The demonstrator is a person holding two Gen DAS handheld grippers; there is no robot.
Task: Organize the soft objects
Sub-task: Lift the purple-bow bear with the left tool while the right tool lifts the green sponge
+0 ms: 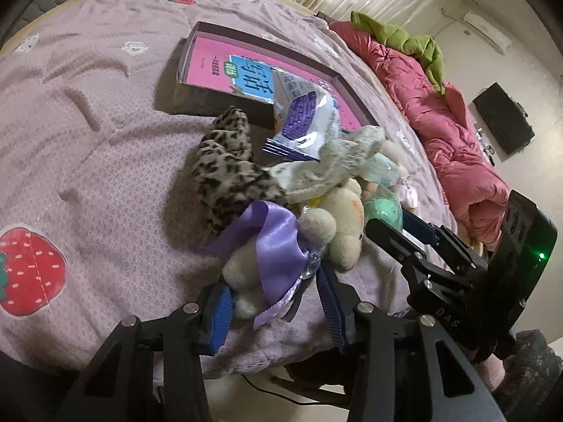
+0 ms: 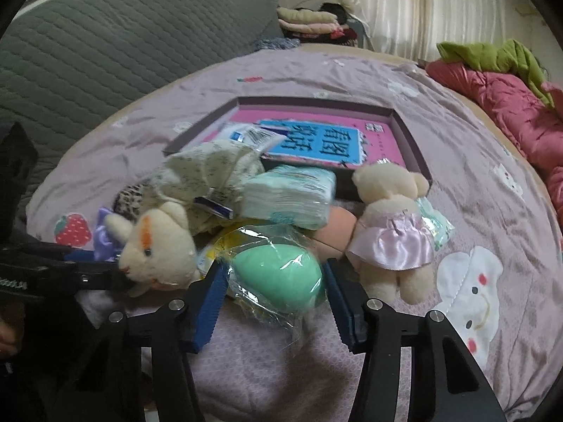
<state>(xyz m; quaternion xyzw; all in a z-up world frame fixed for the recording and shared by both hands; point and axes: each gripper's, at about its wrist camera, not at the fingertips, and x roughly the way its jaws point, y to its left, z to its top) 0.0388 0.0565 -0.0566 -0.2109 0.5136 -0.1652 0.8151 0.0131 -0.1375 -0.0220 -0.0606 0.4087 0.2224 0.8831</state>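
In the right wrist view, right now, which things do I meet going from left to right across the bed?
Strawberry patch → bear with purple ribbon → wrapped green egg-shaped sponge → bear in pink skirt → white cloud patch

We see the pile of soft toys (image 2: 197,211) lying on the bedspread (image 2: 457,161), just before the shallow box (image 2: 411,140). A book (image 2: 316,144) lies in the box. Right of the pile stands a skirted bear (image 2: 390,225); the quilt (image 2: 510,105) lies far right.
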